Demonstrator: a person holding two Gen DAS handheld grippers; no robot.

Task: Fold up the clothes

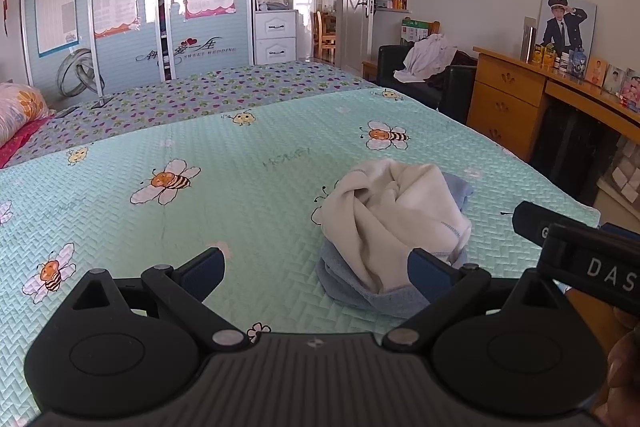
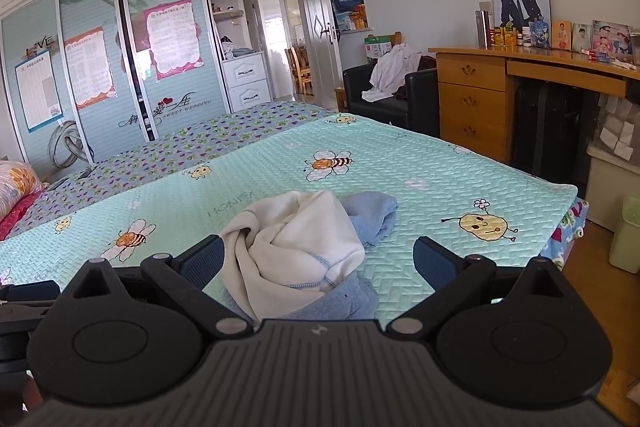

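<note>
A crumpled garment, cream fleece on one side and light blue on the other, lies in a heap on the mint bee-print bedspread. In the left wrist view my left gripper is open, the heap just ahead of its right finger. The right gripper's black body shows at that view's right edge. In the right wrist view the same garment sits between and just beyond the spread fingers of my open right gripper. Nothing is held.
The bed's right edge drops to a wooden floor with a green bin. A wooden desk and a black armchair with clothes stand beyond. A pink pillow lies at the far left.
</note>
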